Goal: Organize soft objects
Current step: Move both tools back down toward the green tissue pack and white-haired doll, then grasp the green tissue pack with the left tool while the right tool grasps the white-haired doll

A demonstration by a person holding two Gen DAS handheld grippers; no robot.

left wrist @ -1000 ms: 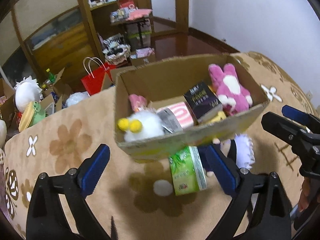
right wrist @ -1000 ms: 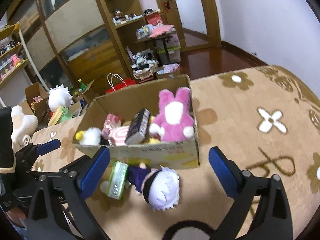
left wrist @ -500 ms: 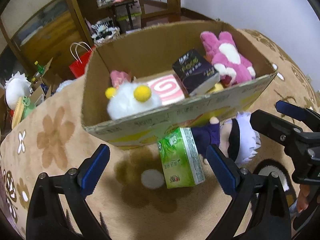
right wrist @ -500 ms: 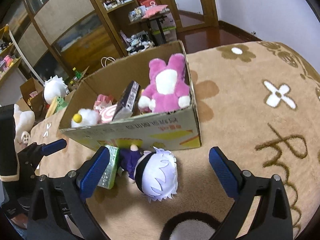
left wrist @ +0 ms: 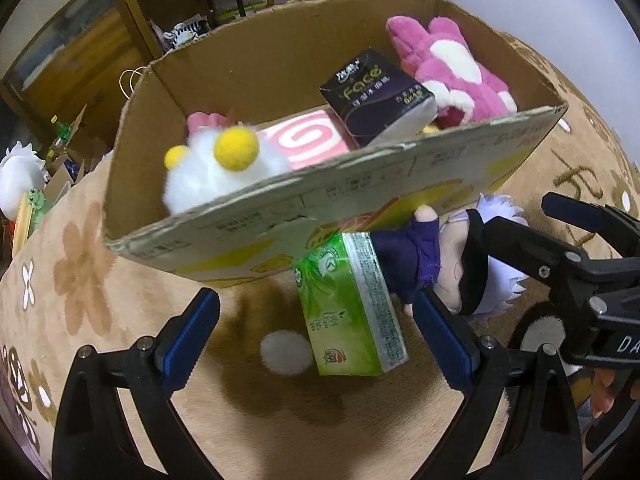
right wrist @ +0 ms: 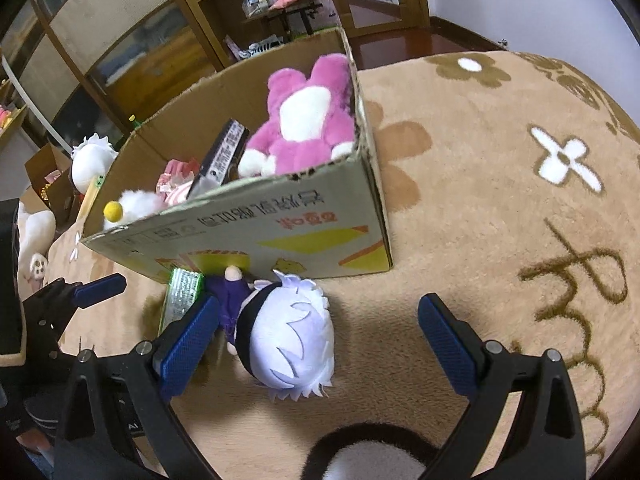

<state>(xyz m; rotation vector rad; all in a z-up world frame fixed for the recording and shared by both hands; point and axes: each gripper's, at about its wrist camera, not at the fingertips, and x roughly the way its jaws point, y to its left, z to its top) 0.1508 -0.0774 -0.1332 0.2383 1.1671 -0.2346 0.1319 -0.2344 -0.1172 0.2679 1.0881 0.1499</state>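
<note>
A cardboard box (left wrist: 304, 216) (right wrist: 280, 224) stands on the beige rug. It holds a pink plush (left wrist: 452, 68) (right wrist: 304, 120), a dark tissue pack (left wrist: 376, 96), a pink-swirl pack (left wrist: 308, 140) and a white fluffy toy with yellow balls (left wrist: 216, 172). In front of the box lie a green tissue pack (left wrist: 348, 308) (right wrist: 180, 296) and a white-haired doll in purple (left wrist: 460, 268) (right wrist: 288, 336). My left gripper (left wrist: 316, 340) is open, straddling the green pack. My right gripper (right wrist: 320, 344) is open around the doll's head; it also shows in the left wrist view (left wrist: 580, 248).
The rug (right wrist: 500, 200) has flower patterns and brown lettering. Wooden shelves (right wrist: 224, 4) and a cluttered table (right wrist: 288, 0) stand behind. Boxes and white plush toys (right wrist: 92, 156) lie on the floor at left. A dark round pattern (right wrist: 372, 452) lies near the right gripper.
Both grippers have moved forward and down toward the box front. The green pack now lies between the left fingers and the doll between the right fingers. Both stay open.
</note>
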